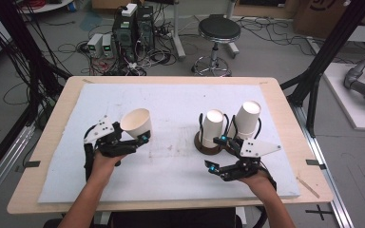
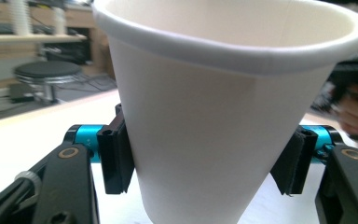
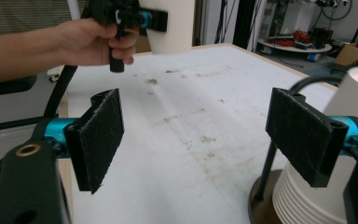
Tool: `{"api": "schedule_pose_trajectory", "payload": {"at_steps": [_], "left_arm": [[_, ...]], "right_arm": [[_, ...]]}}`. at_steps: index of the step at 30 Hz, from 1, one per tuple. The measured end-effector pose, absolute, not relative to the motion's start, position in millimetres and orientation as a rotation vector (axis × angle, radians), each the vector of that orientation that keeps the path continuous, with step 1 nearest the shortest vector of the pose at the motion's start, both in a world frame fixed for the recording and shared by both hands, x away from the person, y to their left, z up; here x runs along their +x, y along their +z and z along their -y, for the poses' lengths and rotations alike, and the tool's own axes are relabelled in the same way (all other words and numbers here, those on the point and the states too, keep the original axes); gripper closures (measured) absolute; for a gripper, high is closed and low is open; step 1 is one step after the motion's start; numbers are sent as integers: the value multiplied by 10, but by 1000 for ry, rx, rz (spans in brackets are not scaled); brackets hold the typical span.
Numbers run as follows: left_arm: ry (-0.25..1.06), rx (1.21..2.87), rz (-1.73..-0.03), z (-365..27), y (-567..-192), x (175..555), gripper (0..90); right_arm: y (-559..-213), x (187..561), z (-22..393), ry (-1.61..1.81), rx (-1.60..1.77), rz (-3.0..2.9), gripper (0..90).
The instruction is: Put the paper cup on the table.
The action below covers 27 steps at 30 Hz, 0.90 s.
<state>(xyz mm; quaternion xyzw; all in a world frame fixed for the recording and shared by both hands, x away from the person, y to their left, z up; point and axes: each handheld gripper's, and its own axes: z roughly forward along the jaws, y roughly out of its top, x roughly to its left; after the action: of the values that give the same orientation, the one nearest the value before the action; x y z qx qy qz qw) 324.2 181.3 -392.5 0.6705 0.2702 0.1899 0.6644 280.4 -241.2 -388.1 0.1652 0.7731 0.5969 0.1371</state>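
Cup in L gripper pads, mid-mat; R gripper jaws wide, empty.

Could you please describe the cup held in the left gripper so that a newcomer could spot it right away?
Start at the white mat on the wooden table and look to its left half, where the left gripper is. The white paper cup is pinched between its pads near the base, mouth up and tilted. Unlike the two cup stacks in wire holders on the right, it is single and off the mat.
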Motion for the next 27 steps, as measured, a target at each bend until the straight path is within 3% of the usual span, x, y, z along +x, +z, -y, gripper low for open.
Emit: {"api": "schedule_pose_trajectory", "payload": {"at_steps": [13,27], "left_arm": [[588,1503,-752,-2211,-3976,3496,348],[587,1529,-957,-2310,-4273,3817,344]], "right_arm": [[-3930,2727,2694,1680,539,-2193,196],[-3974,2681,2851,1636,584,-2175,196]]}}
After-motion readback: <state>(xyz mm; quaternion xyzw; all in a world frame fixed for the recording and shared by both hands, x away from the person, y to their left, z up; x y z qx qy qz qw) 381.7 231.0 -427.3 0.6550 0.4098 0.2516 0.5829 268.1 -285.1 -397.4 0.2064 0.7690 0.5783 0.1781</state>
